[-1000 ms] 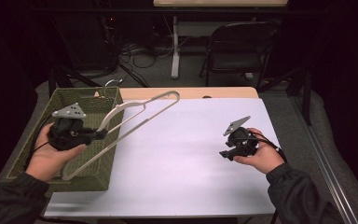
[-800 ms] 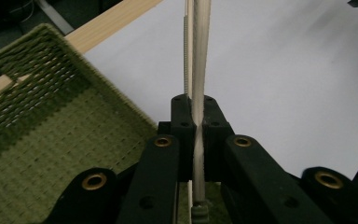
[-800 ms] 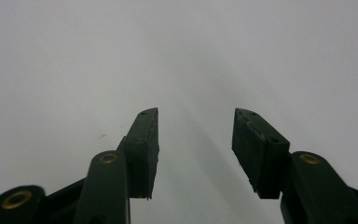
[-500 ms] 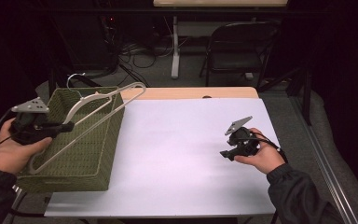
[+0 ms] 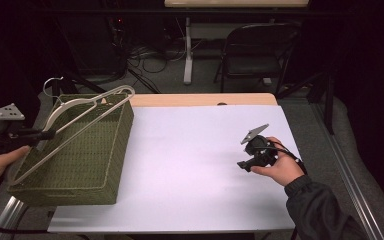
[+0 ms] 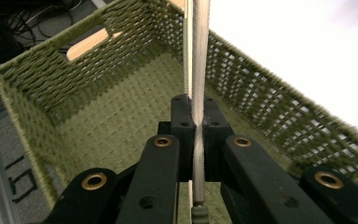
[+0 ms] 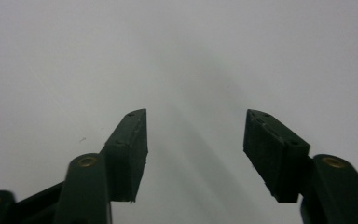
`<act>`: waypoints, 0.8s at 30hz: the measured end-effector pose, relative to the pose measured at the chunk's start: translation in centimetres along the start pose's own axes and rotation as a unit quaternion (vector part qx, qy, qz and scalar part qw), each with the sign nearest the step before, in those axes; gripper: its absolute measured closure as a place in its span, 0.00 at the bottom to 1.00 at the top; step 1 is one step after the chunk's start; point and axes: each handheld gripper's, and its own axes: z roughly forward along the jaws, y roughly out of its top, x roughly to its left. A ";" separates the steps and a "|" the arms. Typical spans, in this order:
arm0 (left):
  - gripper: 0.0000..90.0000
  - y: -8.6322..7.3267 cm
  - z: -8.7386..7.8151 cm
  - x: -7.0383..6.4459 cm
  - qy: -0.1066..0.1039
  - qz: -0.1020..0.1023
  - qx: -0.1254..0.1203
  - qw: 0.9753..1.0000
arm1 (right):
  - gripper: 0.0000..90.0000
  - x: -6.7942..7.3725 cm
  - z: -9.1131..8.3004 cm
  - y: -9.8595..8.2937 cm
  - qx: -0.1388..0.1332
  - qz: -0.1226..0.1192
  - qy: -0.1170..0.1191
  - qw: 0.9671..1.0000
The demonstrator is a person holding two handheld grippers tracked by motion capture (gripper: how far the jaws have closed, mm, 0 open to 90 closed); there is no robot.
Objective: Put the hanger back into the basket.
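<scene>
The left claw [image 5: 44,134], pinching the hanger [image 5: 87,106], has swung it left over the green basket [image 5: 80,165], which now tilts. The right claw [image 5: 244,165] rests spread above the white surface [image 5: 190,165].

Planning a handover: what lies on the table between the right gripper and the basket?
Nothing: in the high view, only bare white table separates the right gripper from the green basket.
</scene>
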 end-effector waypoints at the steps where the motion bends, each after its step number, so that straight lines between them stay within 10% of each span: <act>1: 0.96 -0.2 0.0 0.2 0.001 -0.003 -0.001 1.000 | 0.41 -0.1 -0.1 0.0 -0.003 -0.001 -0.001 1.000; 24: 0.97 -3.9 2.2 2.7 0.004 -0.046 -0.012 0.999 | 0.38 -0.3 0.2 -0.3 -0.003 0.017 0.000 1.000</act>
